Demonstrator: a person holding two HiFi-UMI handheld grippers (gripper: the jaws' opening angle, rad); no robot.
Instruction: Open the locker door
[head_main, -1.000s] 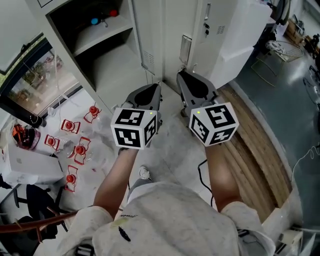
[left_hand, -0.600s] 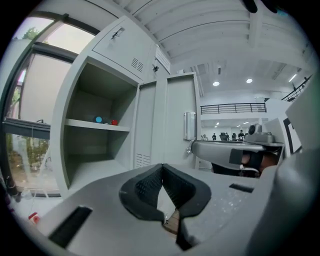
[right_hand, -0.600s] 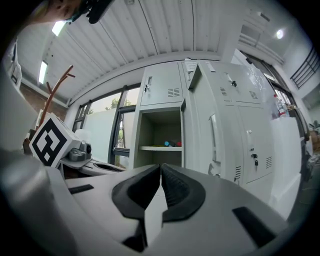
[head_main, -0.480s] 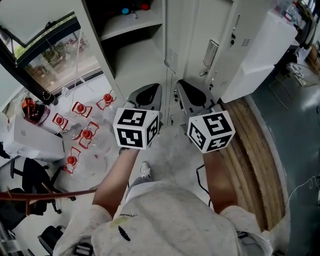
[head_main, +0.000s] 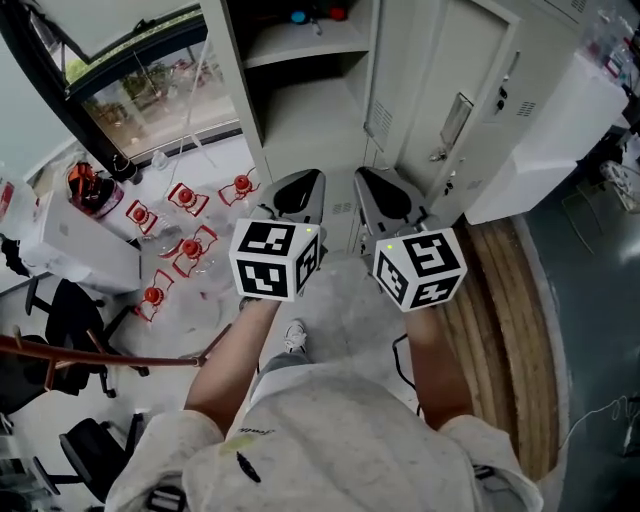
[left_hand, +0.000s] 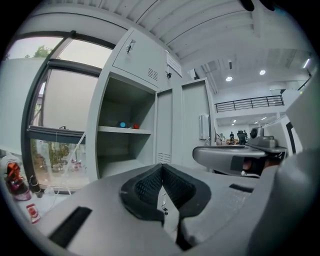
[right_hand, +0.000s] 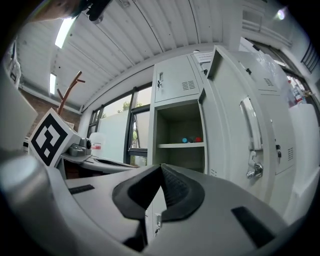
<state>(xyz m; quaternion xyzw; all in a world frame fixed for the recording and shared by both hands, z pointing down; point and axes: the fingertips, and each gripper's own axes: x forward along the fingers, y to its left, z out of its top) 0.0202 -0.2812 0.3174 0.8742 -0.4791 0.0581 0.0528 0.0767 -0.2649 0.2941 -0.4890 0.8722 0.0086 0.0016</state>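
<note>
The grey lockers (head_main: 420, 60) rise ahead of me. One compartment (head_main: 310, 90) stands open, with a blue thing (head_main: 300, 17) and a red thing (head_main: 337, 14) on its shelf. To its right a door (head_main: 450, 80) with a handle (head_main: 456, 118) looks swung out toward me; the right gripper view shows the handle (right_hand: 250, 125) and a latch (right_hand: 254, 171). My left gripper (head_main: 306, 180) and right gripper (head_main: 370, 180) hover side by side short of the lockers. Both are shut with nothing between the pads, as the gripper views show for the left gripper (left_hand: 161, 169) and the right gripper (right_hand: 160, 169).
Several red-and-clear items (head_main: 185, 250) lie on the floor at the left by a white box (head_main: 85, 250) and black chairs (head_main: 70, 310). A window (head_main: 150, 90) is beyond. Wooden planks (head_main: 500, 290) and a white cabinet (head_main: 560, 140) are at the right. A cable (head_main: 403, 350) lies underfoot.
The head view has swung, so the lockers now sit more to the right and lower in the picture. Both grippers stay side by side, pointed at them.
</note>
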